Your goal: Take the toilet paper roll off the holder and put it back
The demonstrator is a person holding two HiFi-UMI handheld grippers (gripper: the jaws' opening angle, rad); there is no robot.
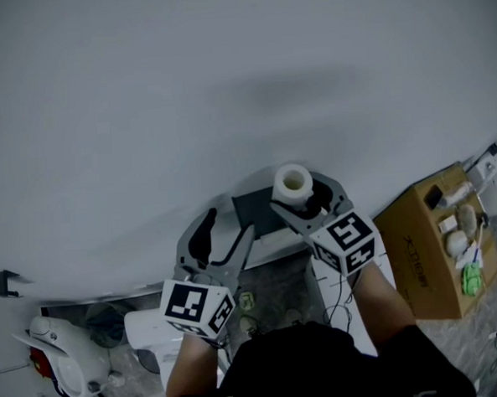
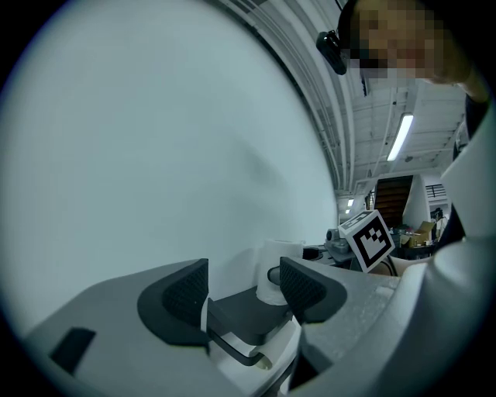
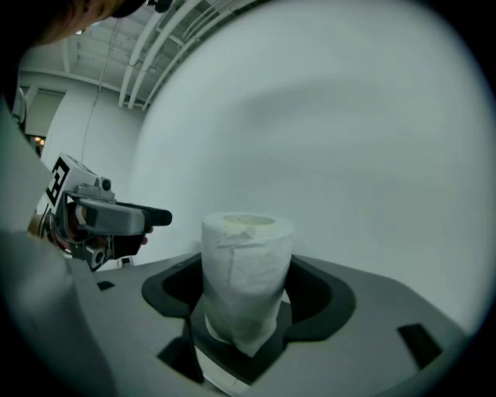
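Smooth wall (image 3: 349,116) behind crinkled cylindrical roll (image 3: 246,279)

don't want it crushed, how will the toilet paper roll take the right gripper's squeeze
Probably soft: the toilet paper roll shows a wrinkled, loose outer sheet where the right gripper clamps it, so it may squash or slip. Likely light, given its hollow core. Upright, it shouldn't roll but could tip.

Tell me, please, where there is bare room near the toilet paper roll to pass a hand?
Free: the plain white wall above and left of the white toilet paper roll. Crowded: the dark grey holder, with the open left gripper beside it and the right gripper, jaws shut on the roll.
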